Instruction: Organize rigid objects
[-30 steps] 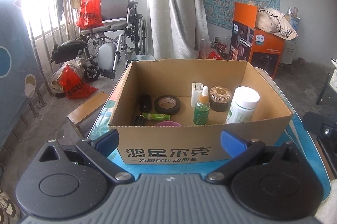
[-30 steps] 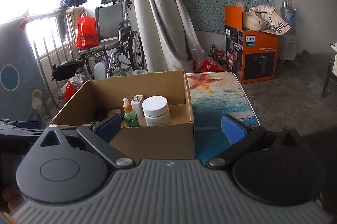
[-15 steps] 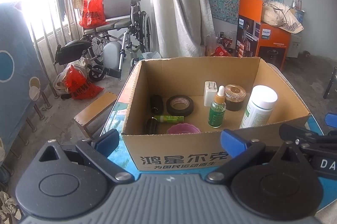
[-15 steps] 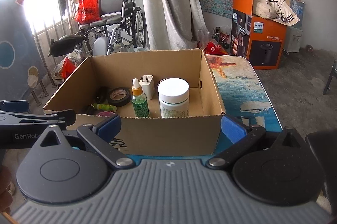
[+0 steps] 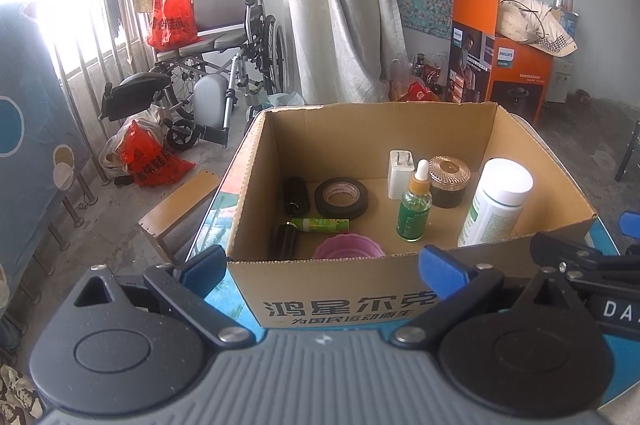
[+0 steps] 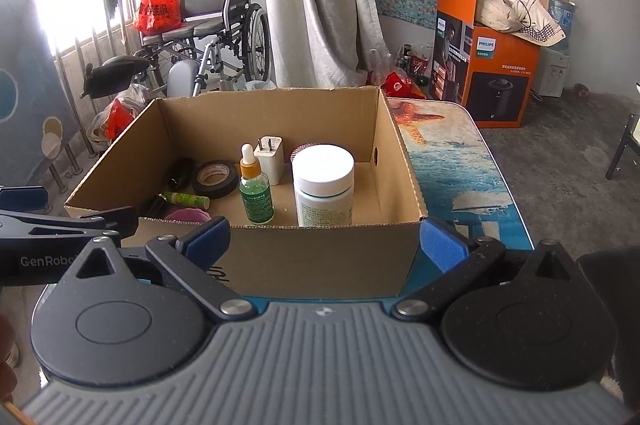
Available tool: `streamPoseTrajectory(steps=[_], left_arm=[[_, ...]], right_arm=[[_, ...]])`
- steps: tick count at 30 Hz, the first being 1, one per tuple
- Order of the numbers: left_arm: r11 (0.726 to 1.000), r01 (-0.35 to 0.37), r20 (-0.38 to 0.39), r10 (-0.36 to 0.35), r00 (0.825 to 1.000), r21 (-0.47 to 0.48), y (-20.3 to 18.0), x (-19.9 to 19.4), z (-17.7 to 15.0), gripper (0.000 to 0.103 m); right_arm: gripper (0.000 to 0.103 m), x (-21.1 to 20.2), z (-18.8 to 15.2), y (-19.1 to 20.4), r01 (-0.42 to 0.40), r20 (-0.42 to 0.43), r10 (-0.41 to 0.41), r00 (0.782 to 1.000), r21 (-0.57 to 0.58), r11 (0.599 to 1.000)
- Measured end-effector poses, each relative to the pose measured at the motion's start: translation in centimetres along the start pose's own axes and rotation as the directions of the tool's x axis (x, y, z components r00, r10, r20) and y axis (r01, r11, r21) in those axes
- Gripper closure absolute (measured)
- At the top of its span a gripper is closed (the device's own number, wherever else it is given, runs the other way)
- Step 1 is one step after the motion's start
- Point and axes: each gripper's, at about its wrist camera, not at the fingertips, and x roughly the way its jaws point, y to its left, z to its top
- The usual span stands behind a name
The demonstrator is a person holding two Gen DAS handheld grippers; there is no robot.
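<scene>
Partly hidden behind the box [image 5: 340, 289] wall, a pink cup [image 5: 347, 250]; both tongs [image 5: 322, 265] [image 6: 324, 239] wide, empty.

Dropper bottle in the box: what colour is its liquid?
Green, under an orange collar; the dropper bottle shows best in the left wrist view.

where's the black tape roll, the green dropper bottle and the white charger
black tape roll [image 5: 341, 198], left wrist view, top rim
green dropper bottle [image 5: 414, 213], left wrist view, green body
white charger [image 6: 270, 161], right wrist view, front face

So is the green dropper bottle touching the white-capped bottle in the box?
Apart. The right wrist view shows bare box floor between the green dropper bottle and the white-capped bottle; both stand upright.
</scene>
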Motion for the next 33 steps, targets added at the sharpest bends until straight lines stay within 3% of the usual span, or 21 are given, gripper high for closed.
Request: streamPoseTrajectory(steps=[33], left_arm=[[1.000, 0.006, -0.025, -0.006, 1.000, 0.005, -0.12, 0.15, -0.13, 0.000]], right_arm=[[0.001, -0.09, -0.62, -0.51, -0.003, -0.015, 0.003, 1.000, 0.003, 1.000]])
